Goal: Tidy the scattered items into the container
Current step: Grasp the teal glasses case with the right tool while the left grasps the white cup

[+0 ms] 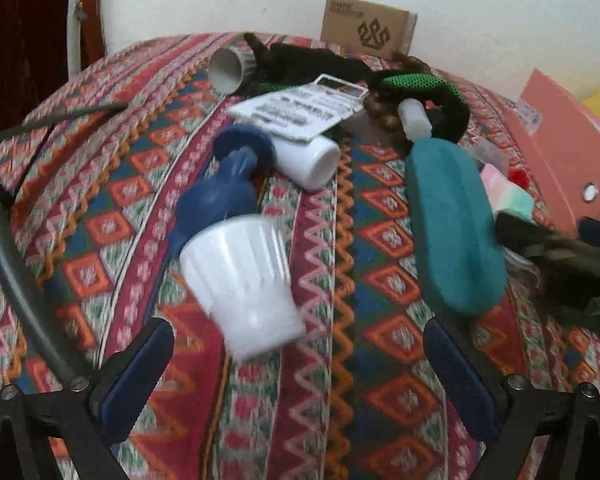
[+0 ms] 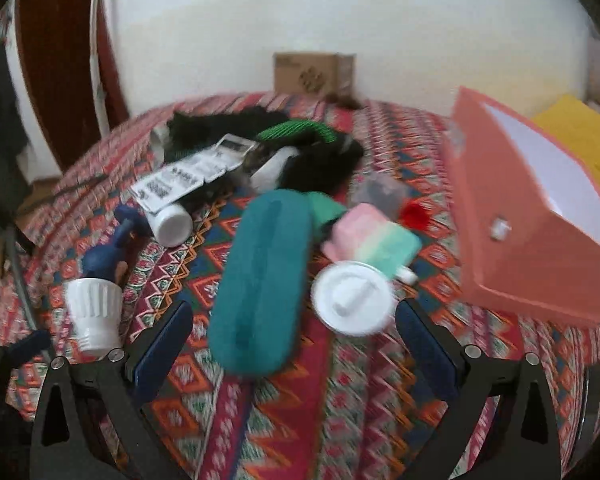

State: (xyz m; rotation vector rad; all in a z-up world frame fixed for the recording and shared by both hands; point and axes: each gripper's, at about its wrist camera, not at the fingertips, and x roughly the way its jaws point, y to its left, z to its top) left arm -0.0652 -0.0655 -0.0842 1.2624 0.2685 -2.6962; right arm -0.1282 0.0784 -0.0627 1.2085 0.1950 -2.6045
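Scattered items lie on a patterned cloth. A white ribbed cup (image 1: 242, 286) lies just ahead of my open, empty left gripper (image 1: 300, 368); it also shows in the right wrist view (image 2: 94, 312). A teal case (image 1: 454, 226) lies to its right and sits between the fingers of my open, empty right gripper (image 2: 296, 344), where it shows as a teal case (image 2: 262, 280). A white round lid (image 2: 352, 298) lies beside it. The pink open container (image 2: 532, 220) stands at the right.
A blue figure (image 1: 224, 196), a white bottle (image 1: 310, 160), a printed card (image 1: 300, 110), black and green fabric (image 1: 428, 92), a pastel block (image 2: 372, 236) and a grey tube (image 1: 230, 70) lie further back. A cardboard box (image 1: 368, 28) stands by the wall. A black cable (image 1: 16, 256) runs at left.
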